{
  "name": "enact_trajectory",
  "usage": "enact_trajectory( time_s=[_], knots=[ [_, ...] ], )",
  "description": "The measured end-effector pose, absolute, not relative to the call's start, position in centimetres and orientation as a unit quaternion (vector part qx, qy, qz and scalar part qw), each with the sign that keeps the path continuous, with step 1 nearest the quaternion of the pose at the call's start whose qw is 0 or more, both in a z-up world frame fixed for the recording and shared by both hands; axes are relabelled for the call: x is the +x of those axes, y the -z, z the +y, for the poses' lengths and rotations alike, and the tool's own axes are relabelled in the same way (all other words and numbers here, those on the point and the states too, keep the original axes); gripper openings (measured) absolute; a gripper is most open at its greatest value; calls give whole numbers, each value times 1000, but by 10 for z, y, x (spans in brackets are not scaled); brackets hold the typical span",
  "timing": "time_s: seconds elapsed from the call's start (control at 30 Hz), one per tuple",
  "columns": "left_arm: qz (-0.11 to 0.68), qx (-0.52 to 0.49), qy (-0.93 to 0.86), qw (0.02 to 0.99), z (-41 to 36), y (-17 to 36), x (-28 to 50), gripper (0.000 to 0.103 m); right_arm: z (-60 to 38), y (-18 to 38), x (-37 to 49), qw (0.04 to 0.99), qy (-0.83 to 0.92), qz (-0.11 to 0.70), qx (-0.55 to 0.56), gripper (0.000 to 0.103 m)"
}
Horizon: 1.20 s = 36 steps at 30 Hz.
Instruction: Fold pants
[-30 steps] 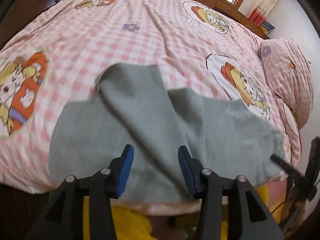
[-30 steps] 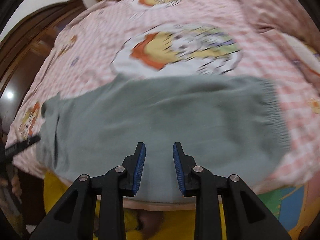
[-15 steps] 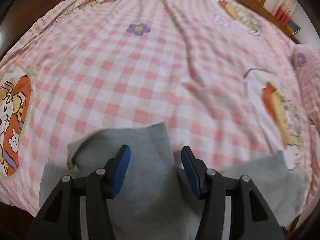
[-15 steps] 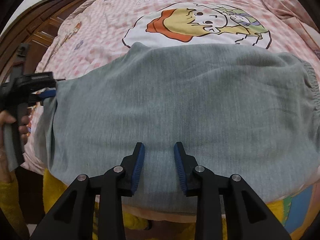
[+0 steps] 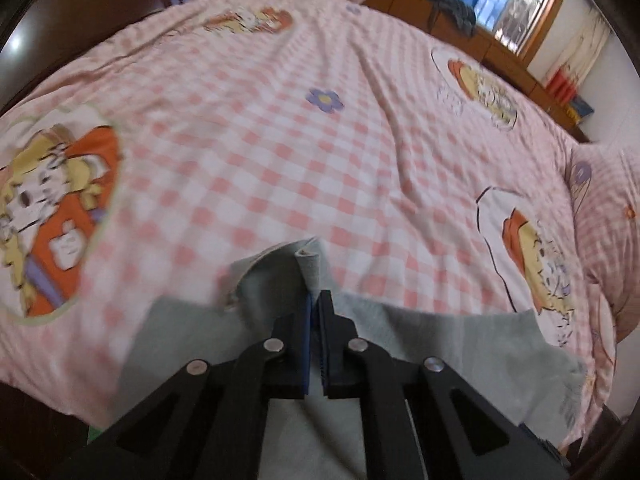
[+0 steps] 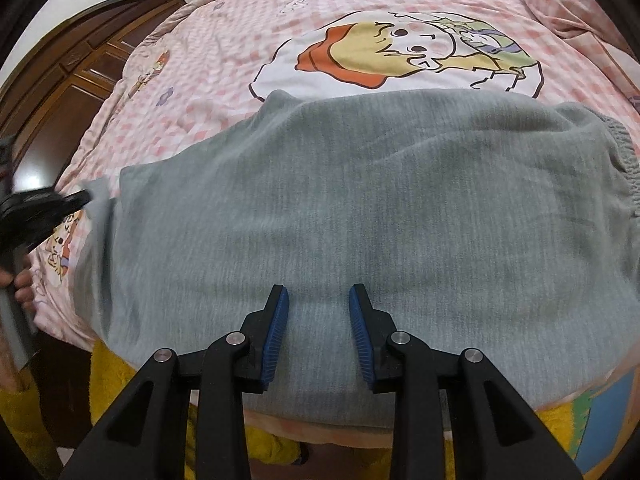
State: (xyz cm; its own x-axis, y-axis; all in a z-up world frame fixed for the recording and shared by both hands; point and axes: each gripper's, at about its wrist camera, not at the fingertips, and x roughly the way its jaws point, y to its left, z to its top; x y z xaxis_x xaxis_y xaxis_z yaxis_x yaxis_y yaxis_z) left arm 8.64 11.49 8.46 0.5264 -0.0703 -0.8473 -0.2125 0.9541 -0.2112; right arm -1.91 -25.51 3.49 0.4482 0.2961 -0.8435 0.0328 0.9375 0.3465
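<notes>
L tool [image 5: 315,300] now clamped on pants [image 6: 360,208] hem — R tool [image 6: 319,300] apart.

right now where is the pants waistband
In the right wrist view the elastic waistband sits at the far right edge of the gray pants, on the pink checked bedspread.

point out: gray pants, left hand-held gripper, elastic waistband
gray pants [image 6: 360,208], right wrist view, middle of the flat fabric.
left hand-held gripper [image 5: 315,300], left wrist view, between the fingertips, shut on a pinched fold of the pants.
elastic waistband [image 6: 628,160], right wrist view, ribbed edge at the right end.
</notes>
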Motion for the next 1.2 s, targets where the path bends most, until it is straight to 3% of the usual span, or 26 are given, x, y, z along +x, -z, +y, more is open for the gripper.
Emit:
enact_trajectory(
  time_s=[0.27,0.67,0.7,0.83,1.2],
  knots=[
    [470,-190,-56,860,171,-95,22,3,-249,-39,-20,838,-68,522,145,32],
    [502,-241,-51,829,211,-52,-13,4,-224,-59,-29,842,-96,517,122,32],
    [502,-246,-43,828,210,-51,-14,6,-216,-63,-32,843,-108,514,113,32],
    [501,-262,-19,825,204,-48,-21,36,-179,-73,-40,836,-176,509,103,32],
    [501,-309,12,808,193,-26,-12,36,-105,-57,-51,811,-239,534,13,33]
  ],
)
